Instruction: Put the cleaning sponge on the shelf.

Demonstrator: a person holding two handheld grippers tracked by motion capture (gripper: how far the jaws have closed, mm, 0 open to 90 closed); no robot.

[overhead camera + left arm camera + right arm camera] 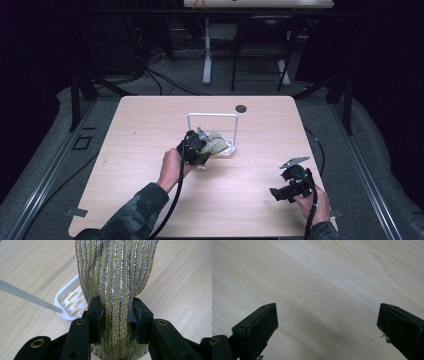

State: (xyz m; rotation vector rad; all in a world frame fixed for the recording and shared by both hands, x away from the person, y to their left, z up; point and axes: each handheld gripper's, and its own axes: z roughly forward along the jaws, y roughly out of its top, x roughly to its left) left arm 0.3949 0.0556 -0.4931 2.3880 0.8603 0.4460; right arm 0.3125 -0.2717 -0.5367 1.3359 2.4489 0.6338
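The left gripper (pixel 117 315) clamps a gold-striped cloth (pixel 117 272) just beside the white rack (pixel 71 300). The right gripper (pixel 328 325), well apart from the rack, gapes wide over bare table (pixel 324 277).

The pale wooden table (pixel 150 200) is overlooked from high at the person's side; its grain is seen close by both gripper views, angled downward.

Bare wooden table (pixel 150 200), dark round grommet (pixel 241 108) at far edge
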